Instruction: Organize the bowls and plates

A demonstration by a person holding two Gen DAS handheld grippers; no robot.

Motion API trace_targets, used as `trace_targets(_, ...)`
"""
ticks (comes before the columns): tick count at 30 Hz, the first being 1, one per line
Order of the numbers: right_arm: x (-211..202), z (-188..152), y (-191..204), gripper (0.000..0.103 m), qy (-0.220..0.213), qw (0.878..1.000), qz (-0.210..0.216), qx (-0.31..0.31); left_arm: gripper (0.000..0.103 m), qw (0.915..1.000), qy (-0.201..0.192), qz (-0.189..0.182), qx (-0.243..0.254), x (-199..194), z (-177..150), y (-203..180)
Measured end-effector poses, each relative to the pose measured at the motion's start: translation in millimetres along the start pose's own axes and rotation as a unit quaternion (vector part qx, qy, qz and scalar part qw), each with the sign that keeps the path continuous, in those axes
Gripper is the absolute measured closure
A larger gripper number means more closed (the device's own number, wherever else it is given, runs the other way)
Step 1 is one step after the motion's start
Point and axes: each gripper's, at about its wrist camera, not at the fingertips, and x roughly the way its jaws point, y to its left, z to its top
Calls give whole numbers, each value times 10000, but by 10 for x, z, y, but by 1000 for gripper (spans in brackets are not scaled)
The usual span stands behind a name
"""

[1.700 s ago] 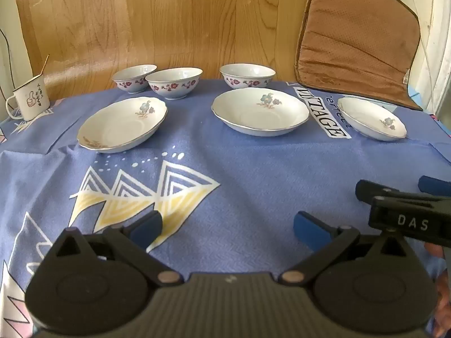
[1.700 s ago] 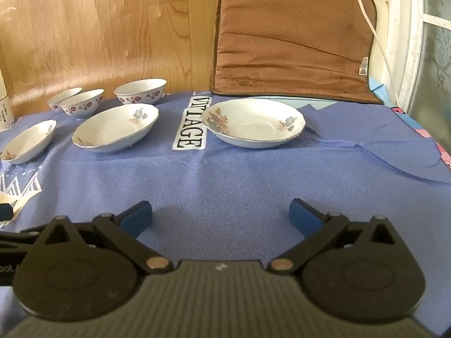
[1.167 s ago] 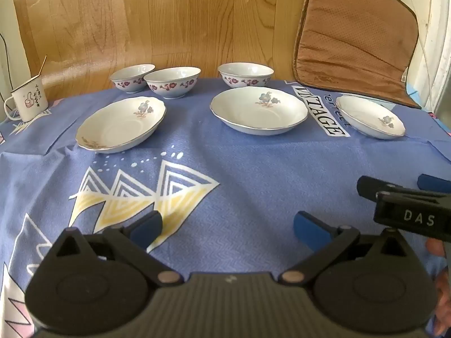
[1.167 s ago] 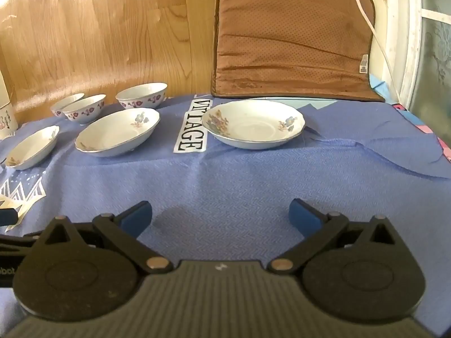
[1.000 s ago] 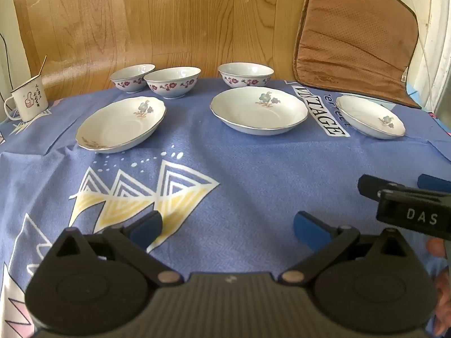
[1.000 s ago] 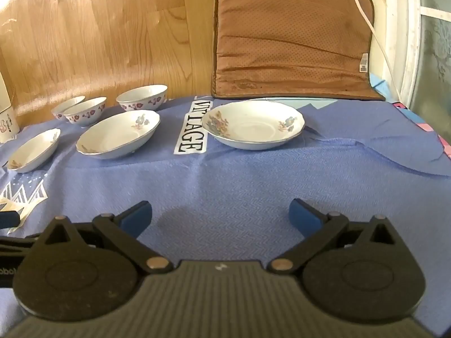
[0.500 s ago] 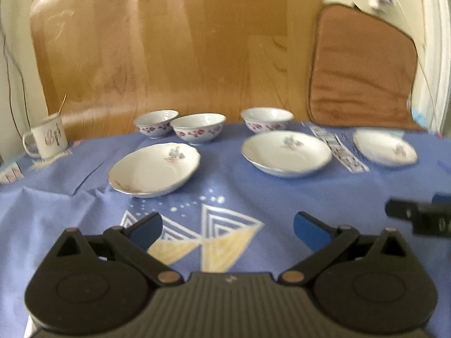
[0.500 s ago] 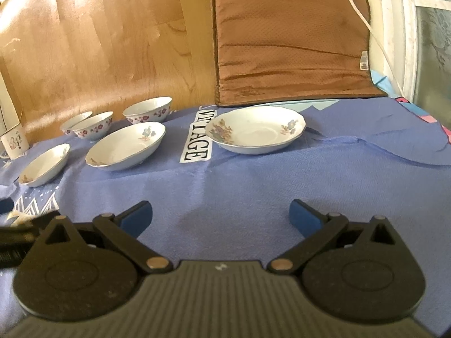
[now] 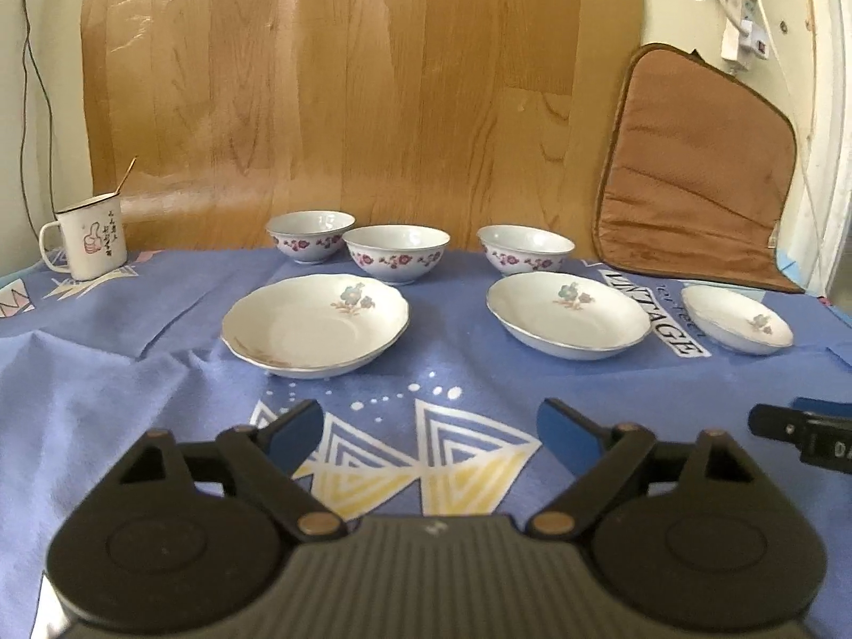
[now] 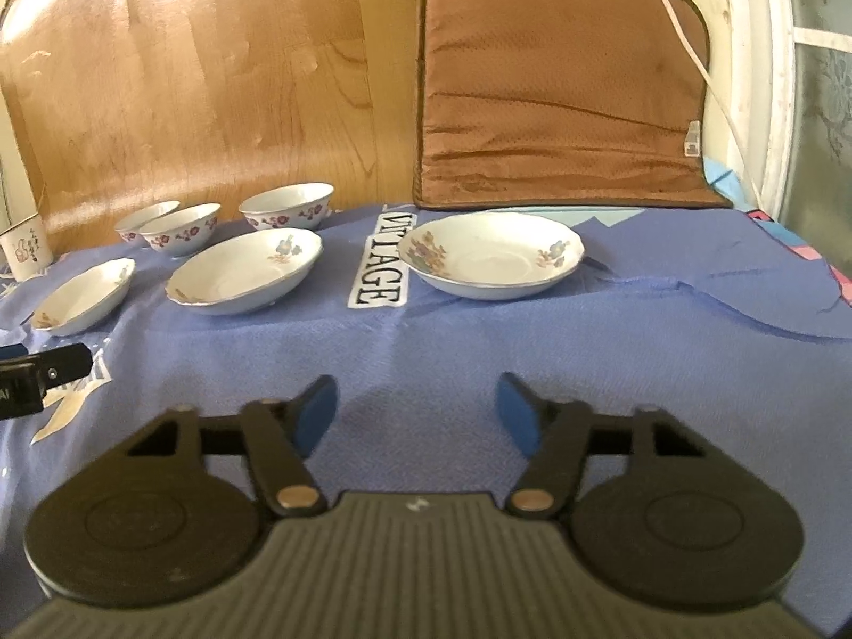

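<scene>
Left tool point(image 9: 428, 426): blue pads apart, holding nothing, level above the cloth.
Right tool point(image 10: 415, 415): pads apart, gripping nothing.
Plates point(image 9: 315, 326): glossy scalloped porcelain, ahead.
Bowls point(image 9: 396, 254): round, floral, beyond plates.
Counter point(image 9: 133, 373): blue woven cloth.

Soft daylight fills both views, brightest on the glossy wood-grain wall panel point(image 10: 186, 80), where pale glare washes out the upper left. The black two-finger right gripper point(image 10: 416, 415) casts a faint shadow on the blue patterned tablecloth point(image 10: 532, 341). Fisheye bending curves the edges, corners go dark, and detail is slightly soft.
</scene>
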Motion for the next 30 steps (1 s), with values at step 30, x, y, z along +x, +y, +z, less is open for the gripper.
trace_targets(30,782,678,385,88,1133,9804,1540,470,18,9926,-337,-573,-1011,-150,21,358)
